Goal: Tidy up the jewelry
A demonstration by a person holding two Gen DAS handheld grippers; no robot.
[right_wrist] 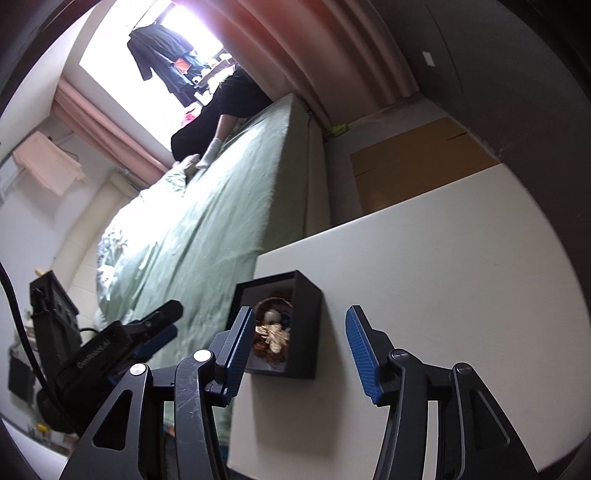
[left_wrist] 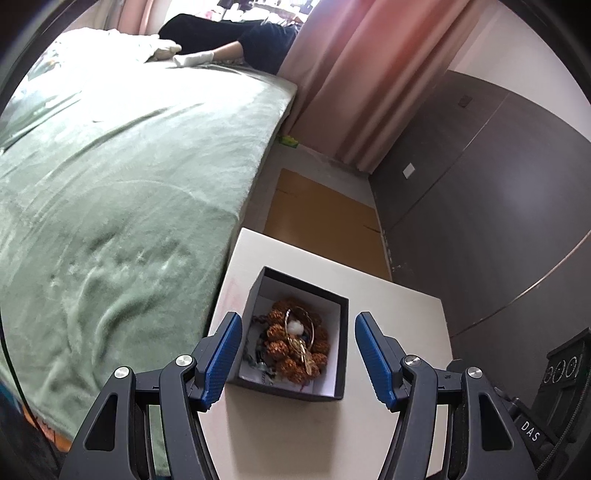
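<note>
- Fingers first: the left gripper (left_wrist: 297,354) is spread wide, its blue pads (left_wrist: 221,356) holding nothing, hovering over the black box (left_wrist: 341,350).
- The box sits right in the gap between those pads, lid off, near the bed-side edge of the white table (left_wrist: 399,306).
- Inside it, the jewelry (left_wrist: 295,345): a heap of knobbly brown beads with a gold chain and a white bead on top, some darker pieces tucked at the left.
- The right gripper (right_wrist: 295,349) is also released and empty-handed; the box (right_wrist: 306,325) lies just ahead, closer to its left finger (right_wrist: 238,345), which covers the box's near corner.
- From that same view the left gripper (right_wrist: 155,328) shows off to the left, over the bed edge.
- Beyond the table, the green bedspread (left_wrist: 122,192) runs alongside, and flat cardboard (left_wrist: 325,214) lies on the floor.
- Far back, a person in dark clothes (left_wrist: 229,35) with a white glove leans on the bed by the pink curtain (left_wrist: 354,81).
</note>
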